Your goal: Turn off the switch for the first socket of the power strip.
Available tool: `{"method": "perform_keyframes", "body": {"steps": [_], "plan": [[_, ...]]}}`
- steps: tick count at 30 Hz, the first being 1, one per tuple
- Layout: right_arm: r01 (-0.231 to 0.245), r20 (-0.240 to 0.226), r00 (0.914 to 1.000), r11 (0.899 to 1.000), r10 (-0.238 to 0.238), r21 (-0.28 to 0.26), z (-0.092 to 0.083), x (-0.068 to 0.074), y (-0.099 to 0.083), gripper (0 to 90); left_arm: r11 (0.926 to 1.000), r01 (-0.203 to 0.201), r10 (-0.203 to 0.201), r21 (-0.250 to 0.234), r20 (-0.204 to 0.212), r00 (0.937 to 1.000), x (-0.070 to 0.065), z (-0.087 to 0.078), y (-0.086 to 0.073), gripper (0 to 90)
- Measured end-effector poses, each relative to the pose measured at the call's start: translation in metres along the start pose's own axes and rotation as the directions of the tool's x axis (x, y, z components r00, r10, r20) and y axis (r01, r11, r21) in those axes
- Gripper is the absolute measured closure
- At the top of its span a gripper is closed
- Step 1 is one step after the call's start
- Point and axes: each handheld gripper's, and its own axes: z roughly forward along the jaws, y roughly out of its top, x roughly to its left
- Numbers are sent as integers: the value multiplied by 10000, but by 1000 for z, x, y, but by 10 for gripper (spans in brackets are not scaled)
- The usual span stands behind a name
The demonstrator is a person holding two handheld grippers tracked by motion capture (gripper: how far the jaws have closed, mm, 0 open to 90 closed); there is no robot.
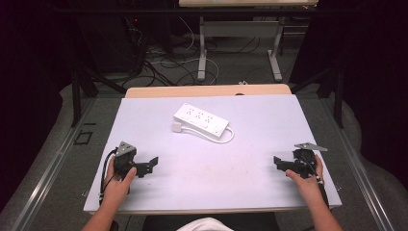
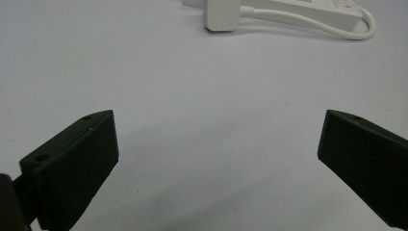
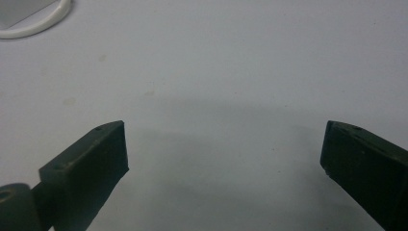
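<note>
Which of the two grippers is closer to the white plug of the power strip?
The left gripper: the plug lies on its side; the right gripper is farther off.

I hold the left gripper (image 1: 153,163) low at near left, jaws spread wide, pointing right. My right gripper (image 1: 277,161) sits at near right, jaws wide apart, pointing left. Both forearms enter from the near edge.

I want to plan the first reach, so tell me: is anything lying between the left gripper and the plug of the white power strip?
Nothing visible does. The left gripper is open over bare table, and only plain white surface lies between its jaws and the plug, which rests beside the power strip farther up the table.
</note>
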Motion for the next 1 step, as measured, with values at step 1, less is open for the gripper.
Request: {"method": "perform_keyframes", "body": {"steps": [1], "plan": [[37, -3, 10000, 10000, -37, -5, 0, 0, 0, 22, 10000, 4, -4, 0, 9, 10000, 0, 0, 0, 6]]}}
